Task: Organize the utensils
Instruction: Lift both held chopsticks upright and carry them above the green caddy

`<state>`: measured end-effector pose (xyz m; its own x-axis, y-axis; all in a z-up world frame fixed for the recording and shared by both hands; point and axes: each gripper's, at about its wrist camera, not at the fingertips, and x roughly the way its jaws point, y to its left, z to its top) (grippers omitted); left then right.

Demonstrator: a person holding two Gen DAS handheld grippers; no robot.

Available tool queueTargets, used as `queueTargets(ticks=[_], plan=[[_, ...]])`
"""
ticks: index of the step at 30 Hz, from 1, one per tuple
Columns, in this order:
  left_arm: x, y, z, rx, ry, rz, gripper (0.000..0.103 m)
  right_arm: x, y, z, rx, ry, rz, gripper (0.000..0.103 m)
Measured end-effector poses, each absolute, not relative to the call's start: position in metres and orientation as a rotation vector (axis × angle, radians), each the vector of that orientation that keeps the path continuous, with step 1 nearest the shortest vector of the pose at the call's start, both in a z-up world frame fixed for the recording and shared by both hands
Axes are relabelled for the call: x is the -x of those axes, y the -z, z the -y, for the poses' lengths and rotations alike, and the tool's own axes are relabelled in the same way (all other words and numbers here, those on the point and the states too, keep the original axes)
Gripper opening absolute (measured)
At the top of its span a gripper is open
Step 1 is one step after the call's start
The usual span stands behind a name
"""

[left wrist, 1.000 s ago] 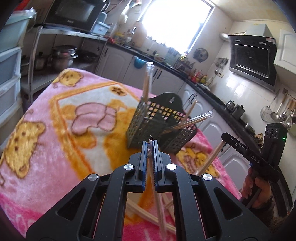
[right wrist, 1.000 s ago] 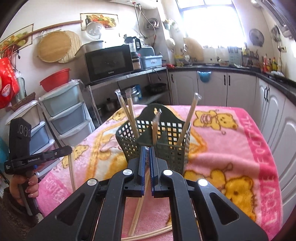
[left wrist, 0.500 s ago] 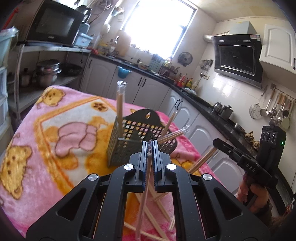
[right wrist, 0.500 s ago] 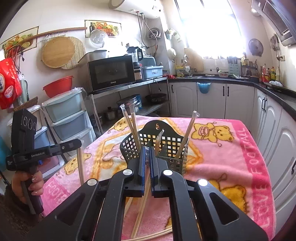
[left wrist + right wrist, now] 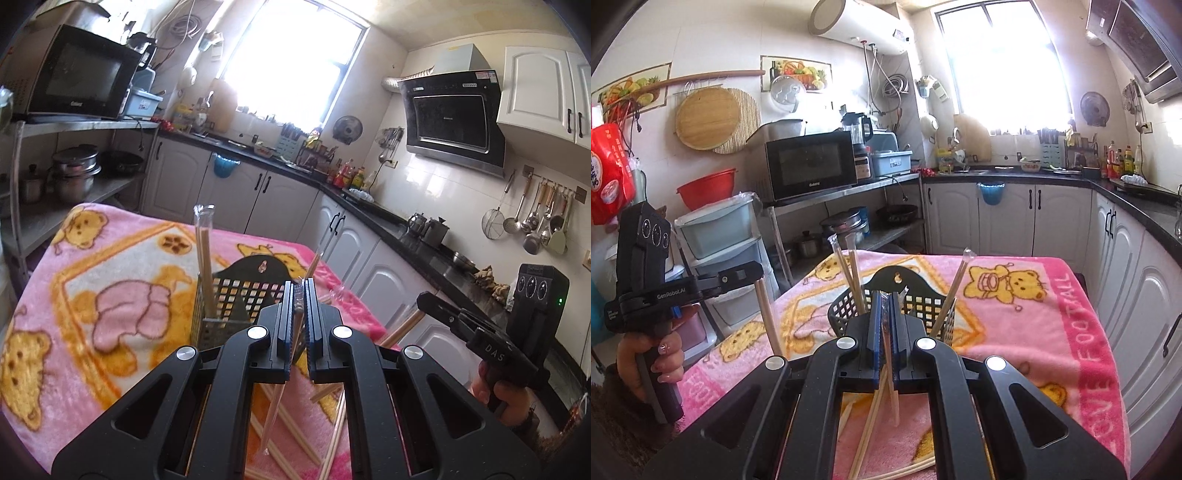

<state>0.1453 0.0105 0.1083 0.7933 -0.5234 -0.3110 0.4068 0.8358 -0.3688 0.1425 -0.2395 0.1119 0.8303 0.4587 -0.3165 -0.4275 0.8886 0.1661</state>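
Chopsticks in clear plastic sleeves, several of them. One wrapped pair (image 5: 291, 332) is pinched in the left claw (image 5: 299, 295), hanging down below the pads. Another wrapped pair (image 5: 889, 350) is pinched in the right claw (image 5: 885, 306), also slanting down. Both claws are pressed together on their sleeves, above the table (image 5: 1015, 325), which is covered by a pink bear-print blanket (image 5: 110, 295).

Dark mesh utensil basket (image 5: 916, 295) stands upright near the middle of the table. Wrapped chopsticks stand in it: two (image 5: 849, 273) lean toward the left edge in the right wrist view, one (image 5: 955, 291) toward the right edge.

Loose bare chopsticks (image 5: 871, 424) lie crossed on the blanket toward the near edge, below the claws.

A hand (image 5: 653, 362) grips the left claw's handle.
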Motion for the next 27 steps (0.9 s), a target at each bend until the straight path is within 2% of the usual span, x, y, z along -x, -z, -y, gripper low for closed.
queueTargets(ticks=[12,27], plan=[[-0.158,-0.137,-0.003,0.286,0.527,-0.337,0.003,-0.143,-0.135,0.250,-0.096,-0.446,-0.285,0.004],[-0.184,-0.183,-0.029,0.320,0.456,-0.215,0.003,-0.155,-0.165,0.260,-0.101,-0.406,-0.191,0.004]])
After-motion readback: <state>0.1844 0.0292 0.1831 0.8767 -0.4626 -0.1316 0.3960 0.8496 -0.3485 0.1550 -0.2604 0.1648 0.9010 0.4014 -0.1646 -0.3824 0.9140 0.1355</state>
